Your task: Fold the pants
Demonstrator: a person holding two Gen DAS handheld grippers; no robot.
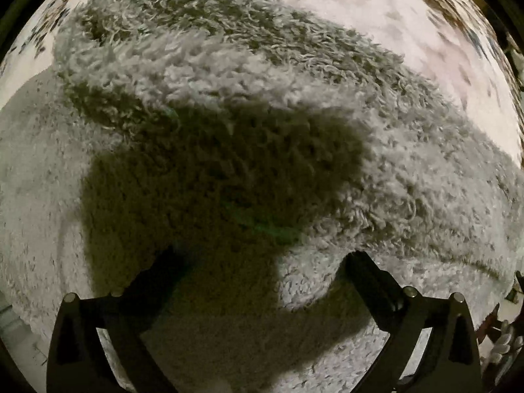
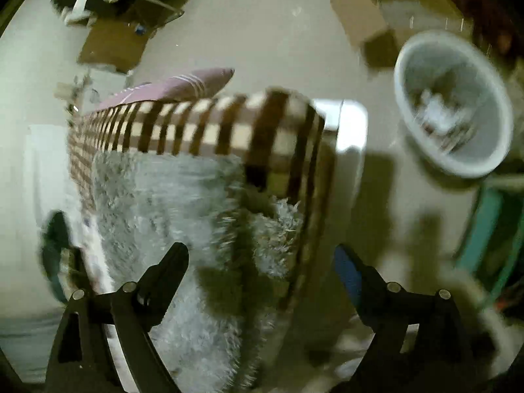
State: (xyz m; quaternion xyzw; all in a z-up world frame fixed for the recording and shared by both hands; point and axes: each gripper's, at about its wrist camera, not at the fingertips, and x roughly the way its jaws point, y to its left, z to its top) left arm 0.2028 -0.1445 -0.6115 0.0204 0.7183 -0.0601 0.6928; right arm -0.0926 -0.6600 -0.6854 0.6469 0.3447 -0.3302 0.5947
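Both grippers, left gripper (image 1: 258,258) and right gripper (image 2: 262,258), gape wide, holding nothing, over fluffy grey pants (image 1: 229,104); blur smears the checked cover (image 2: 229,124).

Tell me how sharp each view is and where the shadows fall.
Left wrist view: mostly sharp, the fluffy grey pants show single fibres; a big dark shadow lies across their middle, down to the open left gripper. Right wrist view: smeared with motion blur, the checked cover and white basket streaked; the open right gripper stays crisp, with shadows on the floor at right. Both curve at the edges.
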